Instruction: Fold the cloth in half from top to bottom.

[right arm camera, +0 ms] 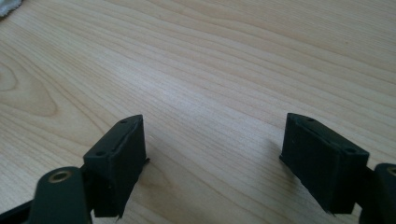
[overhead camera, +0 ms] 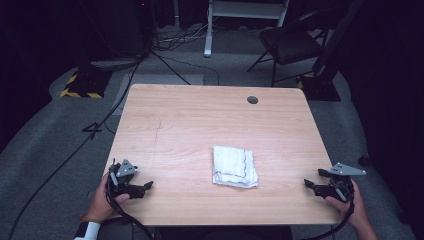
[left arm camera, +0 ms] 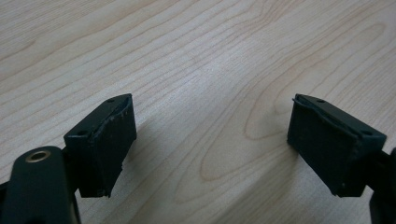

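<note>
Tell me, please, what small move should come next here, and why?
Probably bring the right gripper in toward the folded white cloth. Both it and the left gripper rest at the table's near edge with jaws open and nothing between them, and the cloth lies apart from both, slightly nearer the right one.

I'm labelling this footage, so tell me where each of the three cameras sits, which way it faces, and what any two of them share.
High view: fixed above the person's side, looking forward and down on the table and folded white cloth; both hands show, with left gripper and right gripper.
Left gripper view: rides the left gripper, looking along its open jaws at bare wood.
Right gripper view: rides the right gripper, jaws open, facing wood; the cloth's edge is at top left.
Shared: the cloth shows in the high and right gripper views.
</note>
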Available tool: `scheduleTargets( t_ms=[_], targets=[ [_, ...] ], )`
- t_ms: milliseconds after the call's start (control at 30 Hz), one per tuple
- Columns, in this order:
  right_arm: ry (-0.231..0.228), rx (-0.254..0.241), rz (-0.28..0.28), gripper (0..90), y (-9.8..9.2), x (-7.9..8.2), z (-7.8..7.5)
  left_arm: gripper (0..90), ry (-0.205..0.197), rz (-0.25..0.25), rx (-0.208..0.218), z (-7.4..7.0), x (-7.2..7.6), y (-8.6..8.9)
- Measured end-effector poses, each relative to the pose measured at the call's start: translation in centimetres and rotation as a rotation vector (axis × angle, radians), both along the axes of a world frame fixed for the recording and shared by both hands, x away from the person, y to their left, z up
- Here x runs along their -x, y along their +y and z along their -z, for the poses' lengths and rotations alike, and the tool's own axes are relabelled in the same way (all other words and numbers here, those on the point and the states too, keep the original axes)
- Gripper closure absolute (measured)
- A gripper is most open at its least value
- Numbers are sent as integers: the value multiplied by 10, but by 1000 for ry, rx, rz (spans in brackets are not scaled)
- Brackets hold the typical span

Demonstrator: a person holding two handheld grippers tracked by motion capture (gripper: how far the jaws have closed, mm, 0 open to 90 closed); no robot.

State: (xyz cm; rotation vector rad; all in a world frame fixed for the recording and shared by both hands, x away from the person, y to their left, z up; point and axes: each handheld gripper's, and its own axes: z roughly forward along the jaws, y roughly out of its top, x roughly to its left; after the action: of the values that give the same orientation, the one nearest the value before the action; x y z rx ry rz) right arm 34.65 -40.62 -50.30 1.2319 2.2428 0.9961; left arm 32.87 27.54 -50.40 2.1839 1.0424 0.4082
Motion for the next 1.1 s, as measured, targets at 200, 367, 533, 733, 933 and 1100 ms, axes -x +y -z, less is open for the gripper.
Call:
scheduleTargets(
  t_ms=[200, 367, 533, 733, 933, 1100],
  targets=[
    [2, 3, 6, 206, 0, 0, 0, 157, 0, 0, 0, 0, 0, 0],
    [3, 2, 9, 206, 0, 0, 0, 156, 3, 1, -1, 0, 0, 0],
    [3, 1, 9, 206, 0, 0, 0, 154, 3, -2, 2, 0, 0, 0],
    [3, 1, 9, 206, 0, 0, 0, 154, 3, -2, 3, 0, 0, 0],
    [3, 1, 9, 206, 0, 0, 0, 154, 3, -2, 3, 0, 0, 0],
    [3, -1, 11, 206, 0, 0, 0, 153, 3, -3, 3, 0, 0, 0]
  ],
)
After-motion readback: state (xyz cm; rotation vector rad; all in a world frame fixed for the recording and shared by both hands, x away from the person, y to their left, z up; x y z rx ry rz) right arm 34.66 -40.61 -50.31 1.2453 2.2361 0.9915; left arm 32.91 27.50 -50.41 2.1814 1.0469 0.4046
